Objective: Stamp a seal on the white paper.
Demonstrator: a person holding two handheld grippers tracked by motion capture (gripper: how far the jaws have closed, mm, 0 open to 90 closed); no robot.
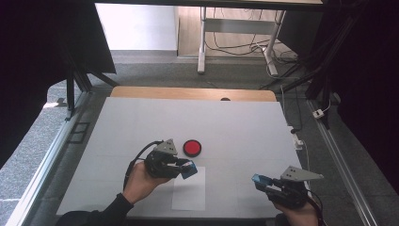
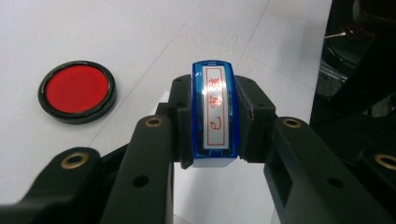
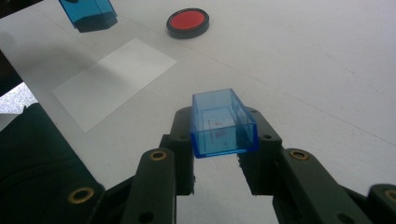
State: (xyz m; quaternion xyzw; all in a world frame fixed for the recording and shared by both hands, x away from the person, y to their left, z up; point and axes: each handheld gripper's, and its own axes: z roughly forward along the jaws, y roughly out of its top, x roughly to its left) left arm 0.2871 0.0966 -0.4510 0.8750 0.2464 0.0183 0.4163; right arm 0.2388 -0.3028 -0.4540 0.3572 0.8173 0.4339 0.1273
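Right now your left gripper (image 1: 184, 168) is clamped on the blue stamp (image 2: 215, 114), its jaws pressing both long sides, with the red-lettered label facing the camera. You hold it just above the near-left corner region of the white paper sheet (image 1: 189, 194), and the round red ink pad (image 1: 192, 148) sits on the table (image 1: 235, 122) just beyond it. Meanwhile your right gripper (image 1: 263, 182) grips the stamp's clear blue cap (image 3: 223, 123), open end up, near the table's front right, well apart from the stamp.
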